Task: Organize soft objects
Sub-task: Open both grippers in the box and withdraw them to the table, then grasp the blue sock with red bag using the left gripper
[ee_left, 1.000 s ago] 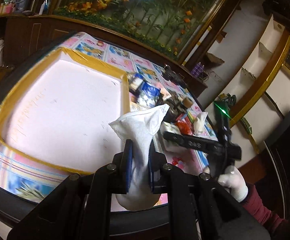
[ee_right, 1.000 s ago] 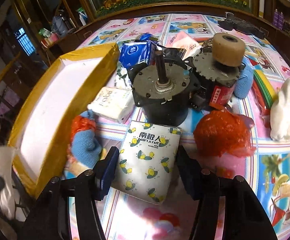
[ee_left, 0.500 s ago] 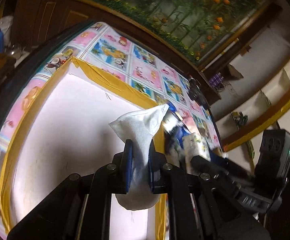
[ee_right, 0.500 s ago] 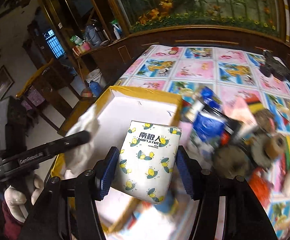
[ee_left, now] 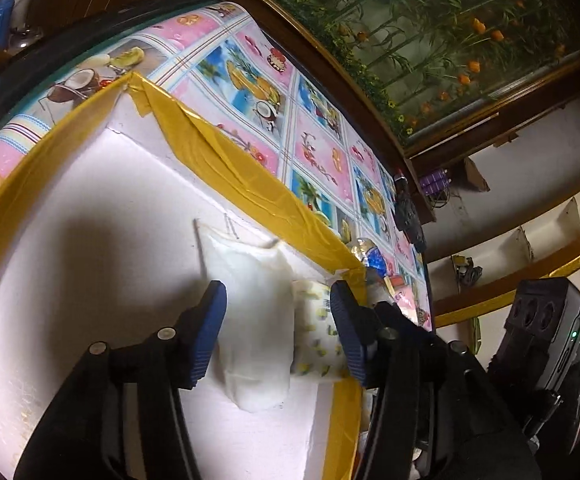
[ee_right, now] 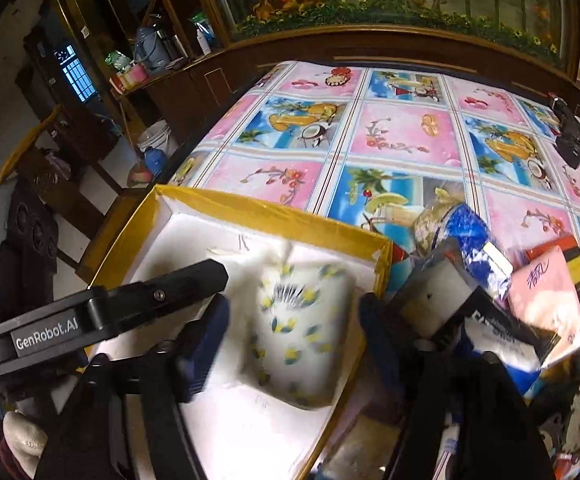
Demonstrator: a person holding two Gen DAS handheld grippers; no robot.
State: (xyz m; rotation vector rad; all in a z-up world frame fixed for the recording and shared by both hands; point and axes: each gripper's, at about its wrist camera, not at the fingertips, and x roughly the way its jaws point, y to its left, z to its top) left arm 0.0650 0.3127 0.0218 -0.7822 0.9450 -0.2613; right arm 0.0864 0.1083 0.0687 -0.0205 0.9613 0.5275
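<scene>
A white soft pouch (ee_left: 254,316) lies on the white floor of the yellow-taped box (ee_left: 250,188), in its far right corner. My left gripper (ee_left: 278,328) is open, its fingers on either side of the pouch. A lemon-print tissue pack (ee_right: 302,332) lies beside the pouch (ee_right: 250,260) by the box's right wall (ee_right: 382,256); it also shows in the left wrist view (ee_left: 318,332). My right gripper (ee_right: 290,332) is open around the pack, which looks blurred. The left gripper's finger (ee_right: 162,296) crosses the right wrist view.
The box sits on a table with a fruit-print cloth (ee_right: 402,128). To the right of the box lie a blue packet (ee_right: 470,236), a pink tissue pack (ee_right: 542,292) and other clutter. A dark wooden cabinet (ee_right: 370,48) stands behind the table.
Both grippers moved over the box and down into its corner. The left let go of the white pouch and the right let go of the tissue pack; both now lie in the box.
</scene>
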